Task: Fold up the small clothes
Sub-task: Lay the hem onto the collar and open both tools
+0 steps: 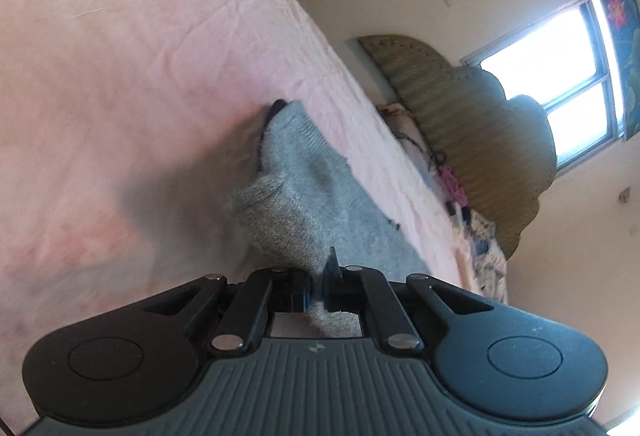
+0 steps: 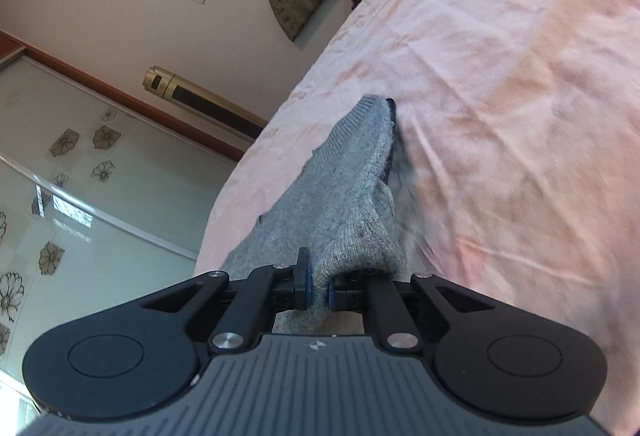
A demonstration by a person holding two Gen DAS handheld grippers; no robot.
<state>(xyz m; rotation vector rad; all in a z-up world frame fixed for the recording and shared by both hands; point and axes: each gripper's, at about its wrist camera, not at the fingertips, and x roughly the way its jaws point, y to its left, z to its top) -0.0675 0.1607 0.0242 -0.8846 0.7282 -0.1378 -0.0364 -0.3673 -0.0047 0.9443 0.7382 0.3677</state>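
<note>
Bed top mostly open; clutter only at the headboard end

Pink sheet (image 1: 120,76) lies bare w/ room to pass on nearly all sides of the grey sock (image 1: 296,176), the one thing in the middle. Far end is blocked: headboard (image 1: 480,124), w/ small items and cords (image 1: 452,180) piled just in front. Off the bed edge stands a gold tower unit (image 2: 200,100) by the glass door (image 2: 80,176), well apart from the sock.

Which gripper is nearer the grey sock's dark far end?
Neither clearly. Left gripper and right gripper each clamp the near end of the grey sock, opposite that end.
</note>
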